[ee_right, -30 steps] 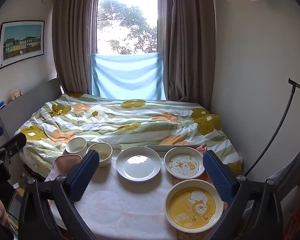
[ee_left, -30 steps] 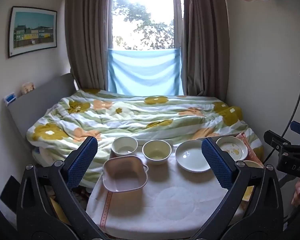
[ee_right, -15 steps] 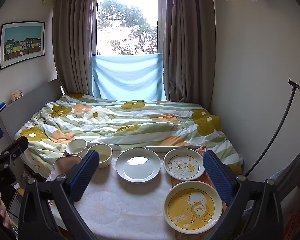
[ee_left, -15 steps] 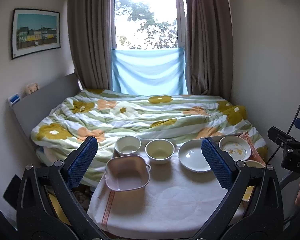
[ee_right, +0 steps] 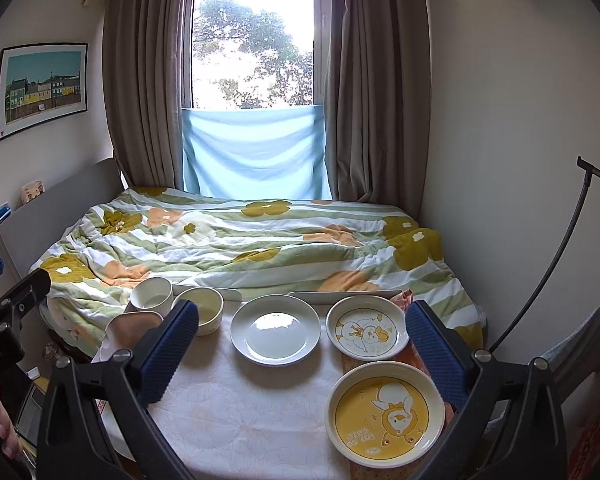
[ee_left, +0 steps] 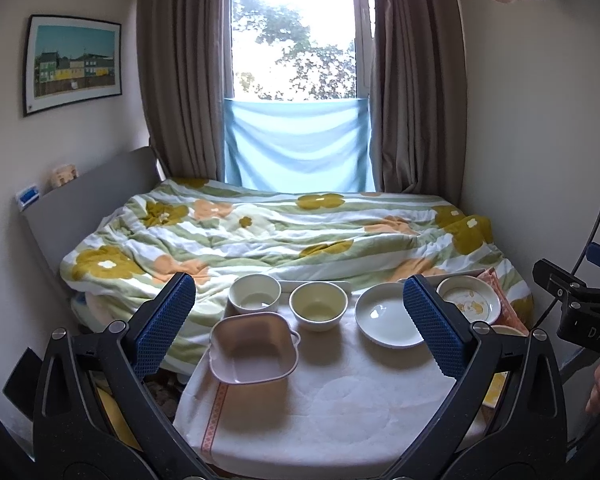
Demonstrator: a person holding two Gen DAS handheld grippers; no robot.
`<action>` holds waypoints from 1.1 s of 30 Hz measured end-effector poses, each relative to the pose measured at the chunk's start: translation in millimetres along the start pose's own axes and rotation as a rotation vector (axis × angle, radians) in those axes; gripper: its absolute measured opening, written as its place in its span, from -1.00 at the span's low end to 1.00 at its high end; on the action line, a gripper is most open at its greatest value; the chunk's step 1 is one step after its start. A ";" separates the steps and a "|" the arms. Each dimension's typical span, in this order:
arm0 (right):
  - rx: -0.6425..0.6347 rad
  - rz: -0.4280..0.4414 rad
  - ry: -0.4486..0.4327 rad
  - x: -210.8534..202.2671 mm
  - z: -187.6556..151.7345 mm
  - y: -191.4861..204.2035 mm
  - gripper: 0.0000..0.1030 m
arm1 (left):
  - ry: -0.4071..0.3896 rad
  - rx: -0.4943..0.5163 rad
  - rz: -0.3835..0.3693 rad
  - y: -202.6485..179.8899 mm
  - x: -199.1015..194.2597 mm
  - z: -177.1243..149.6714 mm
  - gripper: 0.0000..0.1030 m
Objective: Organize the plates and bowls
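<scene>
On a small cloth-covered table (ee_left: 340,412) stand a pink square dish (ee_left: 254,354), a white bowl (ee_left: 254,293), a cream bowl (ee_left: 318,305), a plain white plate (ee_left: 384,322) and a duck-print plate (ee_left: 470,302). My left gripper (ee_left: 300,320) is open and empty, above the table's near side. In the right wrist view I see the white plate (ee_right: 275,330), the duck-print plate (ee_right: 366,333) and a yellow duck plate (ee_right: 385,411) nearest. My right gripper (ee_right: 302,350) is open and empty above them.
A bed with a flowered quilt (ee_left: 292,236) lies right behind the table. Curtains and a window (ee_left: 296,40) are at the back. A wall is at the right, with a black stand (ee_right: 556,264). The other gripper shows at each view's edge.
Both views have shifted slightly; the left gripper has drifted a little leftward and back from the table. Nothing on the table has moved. Both grippers stay open.
</scene>
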State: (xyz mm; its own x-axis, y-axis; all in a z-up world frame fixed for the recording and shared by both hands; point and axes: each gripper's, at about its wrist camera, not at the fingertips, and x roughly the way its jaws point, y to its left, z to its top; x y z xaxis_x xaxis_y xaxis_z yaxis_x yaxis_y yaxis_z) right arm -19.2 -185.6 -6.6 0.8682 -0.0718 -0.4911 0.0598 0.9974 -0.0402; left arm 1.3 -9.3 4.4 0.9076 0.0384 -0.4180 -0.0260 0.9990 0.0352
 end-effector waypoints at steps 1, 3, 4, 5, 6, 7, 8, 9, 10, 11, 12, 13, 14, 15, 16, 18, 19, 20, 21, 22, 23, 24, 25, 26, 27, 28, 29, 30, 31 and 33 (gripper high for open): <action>0.000 -0.001 0.000 0.0 -0.1 -0.4 0.99 | -0.003 -0.001 -0.003 -0.1 -0.6 0.3 1.00; 0.001 0.001 0.000 0.2 -0.1 -0.2 0.99 | -0.006 0.004 -0.001 -0.7 -1.1 1.0 1.00; 0.002 0.000 0.001 0.7 -0.4 -2.2 0.99 | -0.006 0.007 0.001 -0.6 -1.2 1.6 1.00; 0.001 0.001 0.001 0.1 0.0 -0.3 0.99 | -0.006 0.008 0.002 -0.2 -1.2 2.3 1.00; 0.001 0.002 0.001 0.2 0.0 0.0 0.99 | -0.007 0.008 0.002 0.1 -1.5 2.7 1.00; 0.001 0.000 0.001 0.5 -0.2 -1.7 0.99 | -0.006 0.008 0.002 -0.1 -1.3 2.8 1.00; 0.000 -0.002 0.002 0.4 0.0 -0.6 0.99 | -0.006 0.008 0.002 -0.3 -1.4 2.7 1.00; 0.000 -0.001 0.002 0.4 0.0 -0.4 0.99 | -0.006 0.008 0.002 -0.1 -1.5 2.6 1.00; 0.001 0.000 0.003 0.4 0.1 -0.5 0.99 | -0.006 0.008 0.002 0.0 -1.7 2.6 1.00; 0.000 0.000 0.003 0.5 0.1 -1.2 0.99 | -0.007 0.007 0.002 -0.2 -1.6 2.5 1.00; 0.000 0.000 0.003 0.4 0.1 0.0 0.99 | -0.007 0.008 0.002 -0.1 -1.5 2.8 1.00; -0.003 0.001 0.004 0.8 0.1 -0.3 0.99 | -0.007 0.008 0.002 -0.2 -1.3 3.0 1.00; -0.006 0.000 0.005 0.9 0.1 -0.6 0.99 | -0.009 0.007 0.003 0.8 -2.0 2.7 1.00; -0.003 0.000 0.003 1.1 -0.3 -0.3 0.99 | -0.009 0.006 0.004 0.9 -2.2 3.2 1.00; -0.005 0.001 0.001 1.0 -0.6 -1.0 0.99 | -0.011 0.005 0.005 1.4 -2.9 3.2 1.00; -0.004 0.000 0.004 1.2 -0.2 -0.9 0.99 | -0.014 -0.002 0.001 2.2 -3.5 3.9 1.00; -0.003 0.001 0.005 1.1 -0.2 -1.4 0.99 | -0.016 -0.005 0.000 2.1 -4.3 3.7 1.00; -0.002 0.001 0.005 1.0 0.1 -0.9 0.99 | -0.017 -0.007 -0.001 2.2 -4.3 4.1 1.00; -0.003 0.000 0.005 0.8 0.1 -0.5 0.99 | -0.017 -0.007 0.000 2.8 -4.4 4.0 1.00; -0.004 -0.001 0.005 0.7 0.2 -0.6 0.99 | -0.018 -0.005 0.002 2.7 -4.3 4.1 1.00; -0.004 -0.003 0.004 0.9 0.1 -0.5 0.99 | -0.018 -0.004 0.005 2.9 -4.1 4.0 1.00; -0.004 -0.005 0.003 0.7 -0.2 -0.6 0.99 | -0.020 -0.002 0.011 3.0 -4.0 4.6 1.00; -0.003 -0.005 0.002 0.2 -0.4 -1.4 0.99 | -0.022 0.000 0.018 2.8 -4.0 4.4 1.00; -0.001 -0.005 0.001 -0.3 -0.8 -2.0 0.99 | -0.023 0.003 0.024 2.2 -3.7 4.1 1.00; 0.001 -0.004 0.000 -1.2 -1.0 -3.0 0.99 | -0.025 0.005 0.033 2.2 -4.1 3.6 1.00; 0.001 -0.004 0.000 -1.7 -1.5 -2.1 0.99 | -0.024 0.006 0.036 2.6 -4.0 3.9 1.00; 0.001 -0.004 0.000 -2.0 -1.2 -2.0 0.99 | -0.022 0.006 0.034 3.0 -3.6 4.2 1.00; 0.002 -0.003 0.001 -1.8 -0.9 -2.2 0.99 | -0.021 0.003 0.033 3.6 -3.2 4.1 1.00; 0.003 -0.003 0.002 -2.1 -0.8 -2.4 0.99 | -0.021 0.001 0.033 4.2 -3.2 4.0 1.00; 0.001 -0.003 0.005 -2.8 -0.6 -2.2 0.99 | -0.020 -0.001 0.023 4.1 -3.5 3.1 1.00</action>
State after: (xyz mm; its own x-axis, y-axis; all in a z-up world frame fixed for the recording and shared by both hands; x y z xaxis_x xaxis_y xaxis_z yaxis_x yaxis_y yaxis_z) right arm -22.1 -187.6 -5.6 0.8656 -0.0750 -0.4951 0.0628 0.9972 -0.0412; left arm -0.7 -5.5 8.8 0.9148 0.0607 -0.3992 -0.0473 0.9979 0.0433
